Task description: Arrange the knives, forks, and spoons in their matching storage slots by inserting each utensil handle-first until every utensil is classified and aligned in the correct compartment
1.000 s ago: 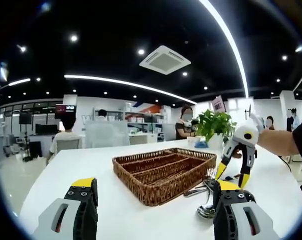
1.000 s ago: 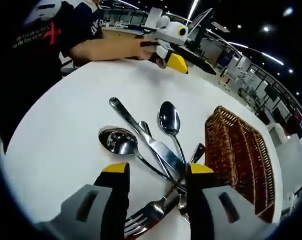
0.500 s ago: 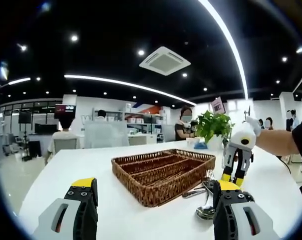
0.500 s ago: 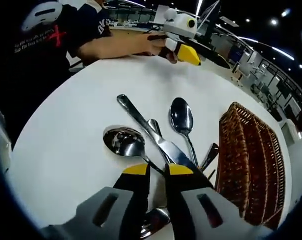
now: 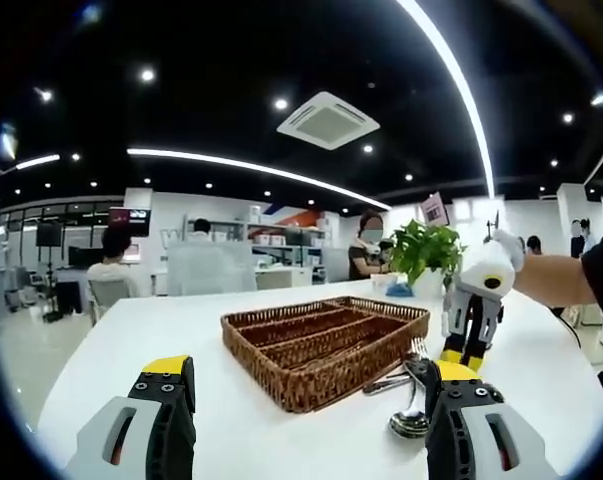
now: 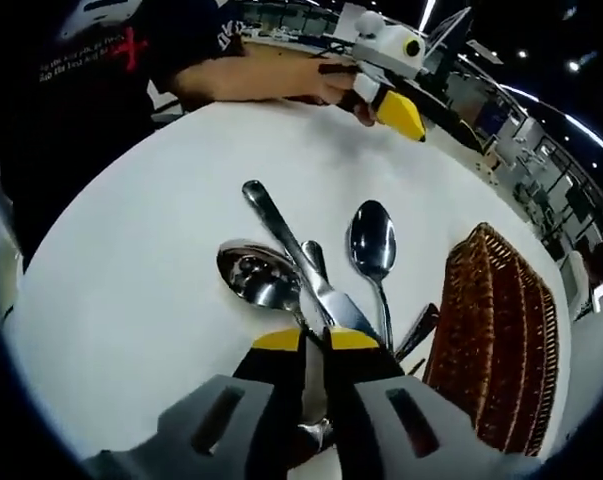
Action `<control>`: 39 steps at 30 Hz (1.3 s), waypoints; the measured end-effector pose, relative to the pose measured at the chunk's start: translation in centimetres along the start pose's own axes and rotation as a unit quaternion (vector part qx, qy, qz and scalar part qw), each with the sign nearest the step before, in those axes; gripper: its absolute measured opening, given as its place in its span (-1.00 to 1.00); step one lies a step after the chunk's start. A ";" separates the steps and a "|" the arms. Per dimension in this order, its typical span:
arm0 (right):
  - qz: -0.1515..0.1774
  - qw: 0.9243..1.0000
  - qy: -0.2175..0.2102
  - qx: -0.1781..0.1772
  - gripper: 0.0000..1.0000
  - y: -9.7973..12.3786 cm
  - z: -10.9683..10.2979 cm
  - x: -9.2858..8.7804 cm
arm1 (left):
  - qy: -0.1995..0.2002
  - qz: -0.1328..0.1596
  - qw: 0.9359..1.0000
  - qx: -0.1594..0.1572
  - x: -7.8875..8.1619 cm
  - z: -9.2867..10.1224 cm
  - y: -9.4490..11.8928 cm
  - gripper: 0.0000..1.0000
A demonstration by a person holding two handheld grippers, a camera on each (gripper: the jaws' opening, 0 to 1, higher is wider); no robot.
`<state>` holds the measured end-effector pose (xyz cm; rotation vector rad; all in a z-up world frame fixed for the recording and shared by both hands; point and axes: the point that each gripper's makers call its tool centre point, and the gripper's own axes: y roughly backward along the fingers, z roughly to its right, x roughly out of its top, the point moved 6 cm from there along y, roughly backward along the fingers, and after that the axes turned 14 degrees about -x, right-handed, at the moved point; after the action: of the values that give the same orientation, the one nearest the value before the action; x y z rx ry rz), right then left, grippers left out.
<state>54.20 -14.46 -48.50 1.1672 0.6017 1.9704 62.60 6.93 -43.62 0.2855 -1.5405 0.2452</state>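
A brown wicker tray (image 5: 326, 340) with long slots lies on the white table; it also sits at the right of the right gripper view (image 6: 491, 340). Beside it is a pile of cutlery (image 5: 406, 390): a large spoon (image 6: 251, 275), a knife (image 6: 281, 225), a smaller spoon (image 6: 373, 225) and a dark fork handle (image 6: 419, 325). My right gripper (image 6: 315, 340) is shut on a utensil in this pile, with silver metal between its jaws; I cannot tell which piece. It points down at the pile (image 5: 471, 315). My left gripper (image 5: 309, 372) is open and low, short of the tray.
A person's hand holds the left gripper (image 6: 393, 85) above the far table edge, with an arm and dark shirt (image 6: 131, 50) behind. A potted plant (image 5: 428, 252) stands behind the tray. Several people sit at desks in the background.
My right gripper's jaws went from wide open to shut over the crossed cutlery while it dropped onto the pile. The left gripper stayed still.
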 end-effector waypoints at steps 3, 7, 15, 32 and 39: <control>-0.004 1.000 0.015 -0.001 -0.93 0.0 0.0 0.2 | 0.000 0.000 1.000 0.000 0.0 0.0 0.1 1.00; 0.002 1.000 0.023 -0.011 -0.99 0.5 0.4 0.3 | 0.000 -0.001 1.000 0.000 0.0 0.0 0.1 1.00; -0.014 0.999 0.017 -0.030 -1.00 0.9 0.6 -0.1 | -0.003 -0.010 1.000 -0.015 -0.3 0.5 -0.3 1.00; -0.057 0.995 -0.061 -0.063 -1.00 2.7 1.6 0.7 | -0.023 -0.039 0.992 -0.114 -0.8 4.6 -2.3 1.00; -0.057 0.991 -0.095 -0.080 -1.00 3.2 2.4 1.7 | -0.049 -0.063 0.985 -0.153 -1.2 6.7 -3.6 0.82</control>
<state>54.64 -14.95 -44.21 1.1769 0.3952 1.7537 57.48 1.39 -44.88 0.1518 -1.6243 -0.1080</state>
